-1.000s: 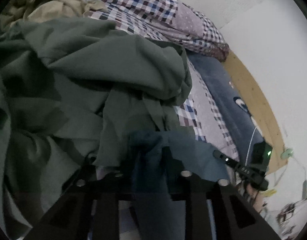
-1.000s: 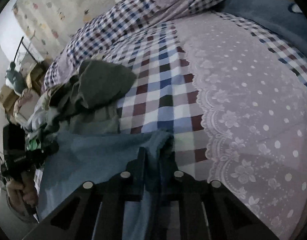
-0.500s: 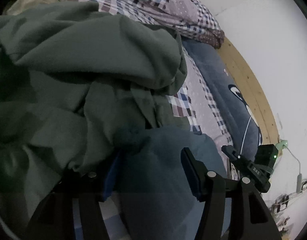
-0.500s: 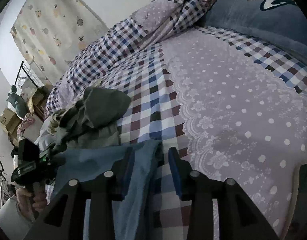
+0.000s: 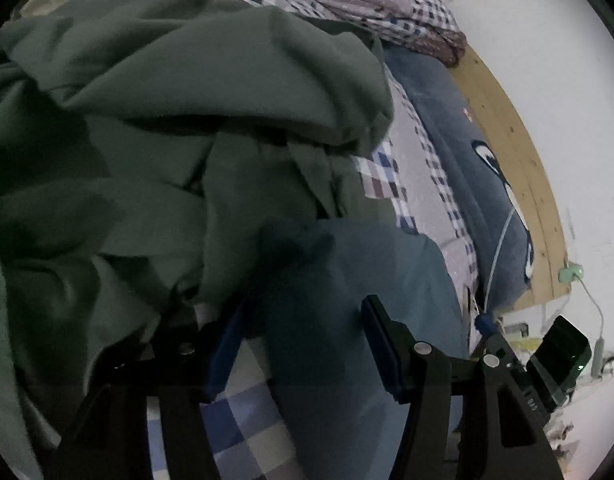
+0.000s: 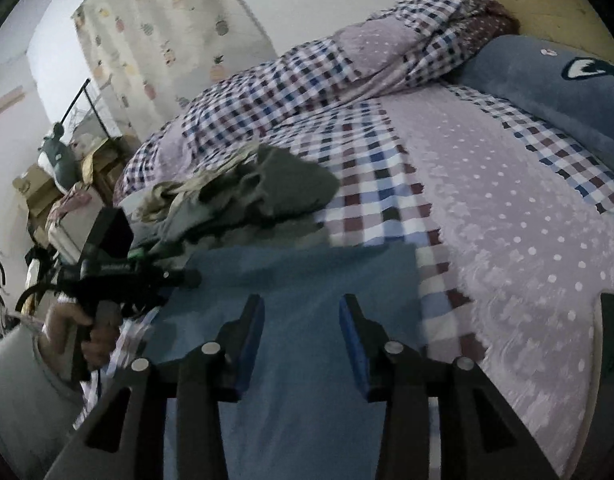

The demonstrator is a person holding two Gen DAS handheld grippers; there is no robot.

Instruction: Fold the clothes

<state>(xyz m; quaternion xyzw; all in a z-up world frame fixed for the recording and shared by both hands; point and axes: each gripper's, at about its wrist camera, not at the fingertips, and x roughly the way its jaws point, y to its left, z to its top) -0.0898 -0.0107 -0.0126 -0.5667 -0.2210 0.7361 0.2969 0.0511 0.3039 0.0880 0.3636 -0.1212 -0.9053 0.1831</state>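
A blue garment (image 6: 307, 280) lies spread flat on the checked bedspread (image 6: 387, 184). My right gripper (image 6: 301, 312) hovers over it, open, nothing between its blue pads. In the left wrist view the same blue garment (image 5: 359, 280) runs under my left gripper (image 5: 303, 316), which is open too, its fingers apart on either side of the cloth. A crumpled green garment (image 5: 179, 120) is heaped just left of and behind the blue one, also seen as the green pile (image 6: 275, 188) from the right.
A blue pillow (image 5: 479, 184) lies along the wooden headboard (image 5: 515, 152). A folded checked duvet (image 6: 307, 76) sits at the back. A beige garment (image 6: 175, 196) lies by the green pile. A hand (image 6: 87, 328) holds the left gripper's handle. Boxes and clutter stand beyond the bed.
Both grippers were shut on the blue garment's edge a second ago; both have opened and let go. The garment now lies flat, and both grippers have pulled back slightly.
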